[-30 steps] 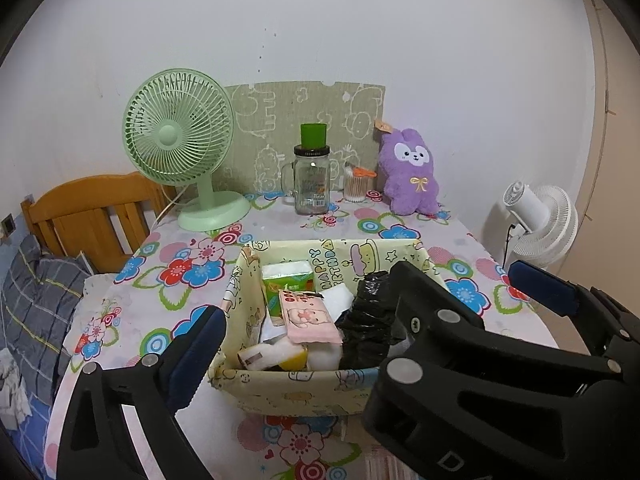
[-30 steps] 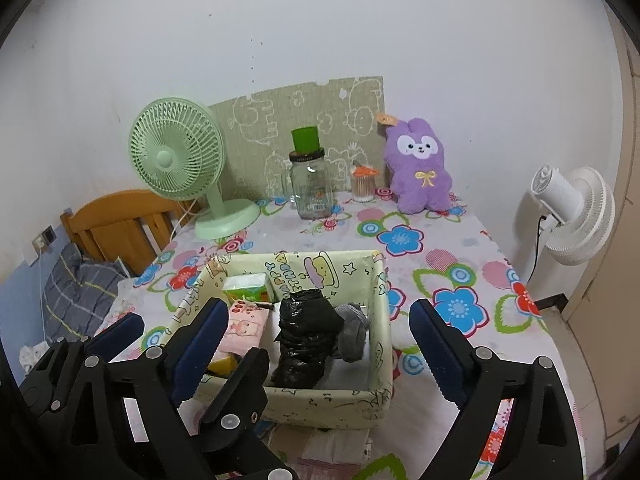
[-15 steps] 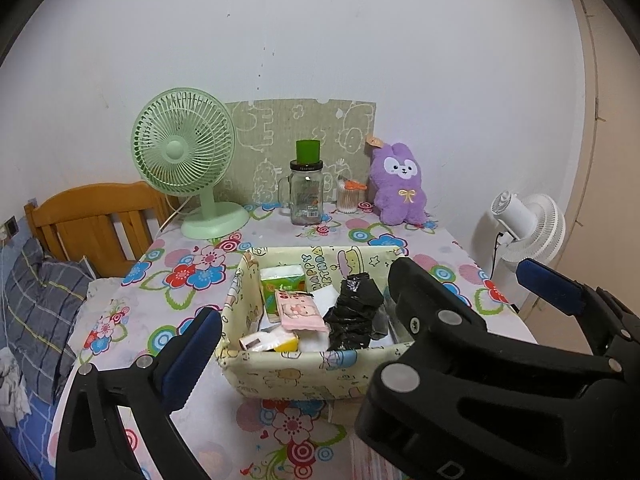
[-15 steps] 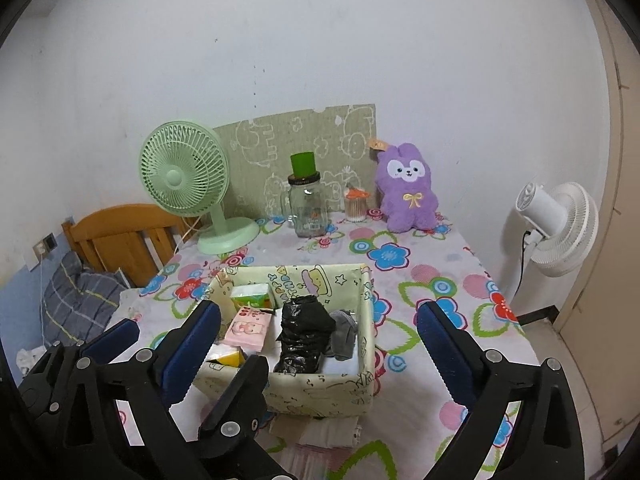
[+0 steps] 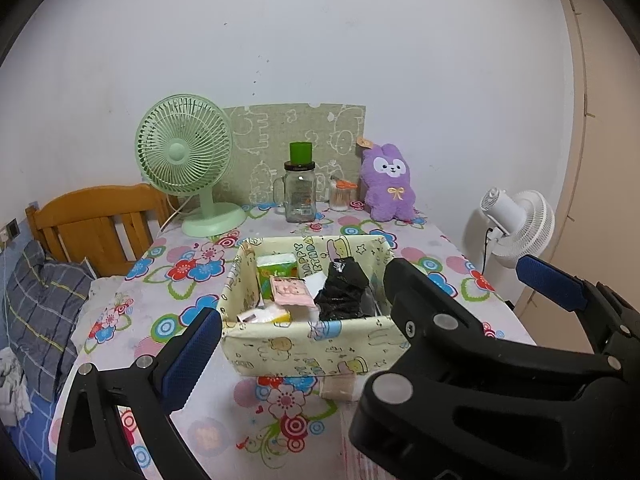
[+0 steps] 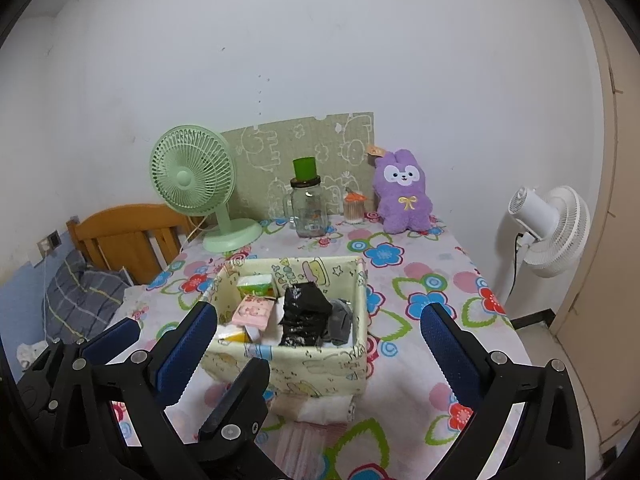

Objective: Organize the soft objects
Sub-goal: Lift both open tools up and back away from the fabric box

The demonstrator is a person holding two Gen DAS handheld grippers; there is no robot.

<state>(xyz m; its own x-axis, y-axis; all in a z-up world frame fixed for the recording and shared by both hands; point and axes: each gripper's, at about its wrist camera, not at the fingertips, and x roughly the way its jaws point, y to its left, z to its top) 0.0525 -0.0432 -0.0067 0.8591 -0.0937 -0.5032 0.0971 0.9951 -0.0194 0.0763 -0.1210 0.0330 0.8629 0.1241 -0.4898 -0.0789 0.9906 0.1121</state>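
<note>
Both claws stand wide and hold nothing. The right claw [image 6: 316, 320] frames the fabric box [image 6: 320, 364] without touching it, as does the left claw [image 5: 368, 312]. The box sits near the desk's [image 6: 416, 384] front edge, holding a black bag [image 6: 304, 316], a pink pack [image 6: 254, 311] and a half-hidden grey cloth [image 6: 340, 320]. A folded white cloth [image 6: 324, 408] peeks from under the box. A purple plush [image 6: 404, 196] stands at the far right corner.

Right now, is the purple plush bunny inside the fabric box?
No, the purple plush bunny sits on the table by the wall, well behind the fabric box.
</note>
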